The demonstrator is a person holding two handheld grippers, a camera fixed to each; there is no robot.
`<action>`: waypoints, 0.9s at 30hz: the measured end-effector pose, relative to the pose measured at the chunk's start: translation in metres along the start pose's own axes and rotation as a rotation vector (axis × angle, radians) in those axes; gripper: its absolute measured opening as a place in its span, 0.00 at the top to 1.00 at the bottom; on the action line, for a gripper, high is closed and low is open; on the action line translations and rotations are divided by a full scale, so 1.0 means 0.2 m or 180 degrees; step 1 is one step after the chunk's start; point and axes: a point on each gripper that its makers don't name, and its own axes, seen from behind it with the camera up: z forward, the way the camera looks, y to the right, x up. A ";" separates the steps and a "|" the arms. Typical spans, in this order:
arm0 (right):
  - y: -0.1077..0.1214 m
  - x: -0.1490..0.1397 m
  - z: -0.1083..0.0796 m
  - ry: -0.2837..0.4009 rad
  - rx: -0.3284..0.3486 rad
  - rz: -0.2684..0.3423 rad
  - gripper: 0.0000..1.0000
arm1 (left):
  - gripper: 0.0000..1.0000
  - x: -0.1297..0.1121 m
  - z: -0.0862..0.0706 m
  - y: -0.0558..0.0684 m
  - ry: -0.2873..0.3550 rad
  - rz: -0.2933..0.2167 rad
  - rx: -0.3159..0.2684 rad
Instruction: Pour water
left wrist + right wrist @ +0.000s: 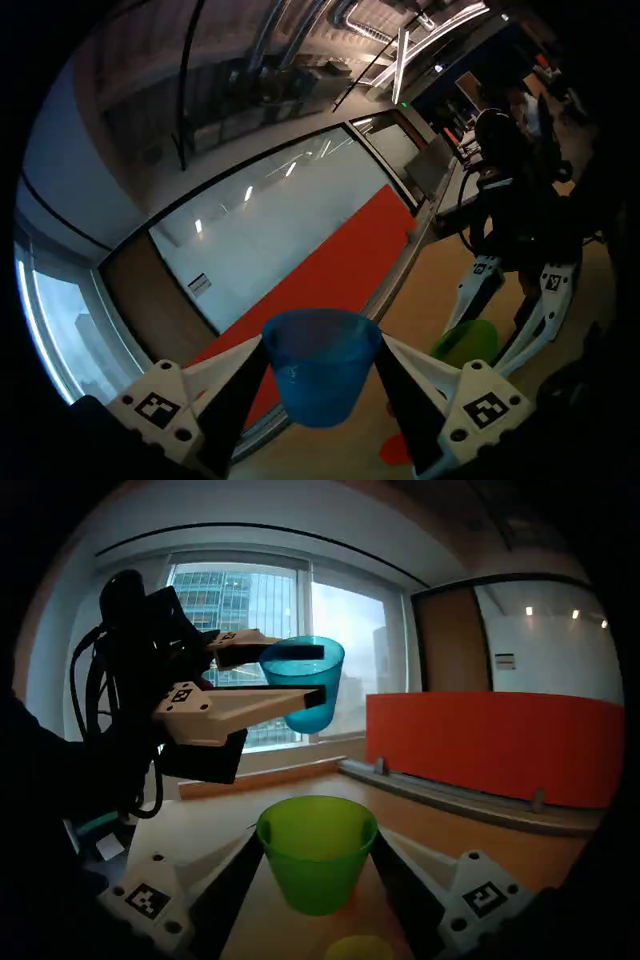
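My left gripper (322,372) is shut on a translucent blue cup (322,364), held up in the air and tilted in the left gripper view. My right gripper (317,856) is shut on a green cup (317,852), upright just above the wooden table (448,824). In the right gripper view the left gripper (316,672) holds the blue cup (304,680) above and slightly left of the green cup. In the left gripper view the right gripper (512,308) and the green cup (468,342) sit lower right. I cannot tell whether either cup holds water.
A red partition panel (496,740) and a metal rail (448,792) run along the table's far edge. A yellow round thing (360,948) and an orange spot (394,450) lie on the table below the cups. Windows (240,600) stand behind the left gripper.
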 end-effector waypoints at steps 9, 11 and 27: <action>-0.04 -0.01 0.02 -0.0018 0.0065 -0.0012 0.09 | 0.13 0.04 0.00 0.00 -0.0003 0.0275 0.0025; -0.04 -0.01 0.03 -0.0023 0.0071 -0.0015 0.09 | 0.13 0.05 0.00 0.00 0.0000 0.0330 0.0027; -0.05 0.00 0.04 -0.0004 0.0091 -0.0024 0.09 | 0.13 0.08 0.04 0.01 -0.0021 0.0741 0.0043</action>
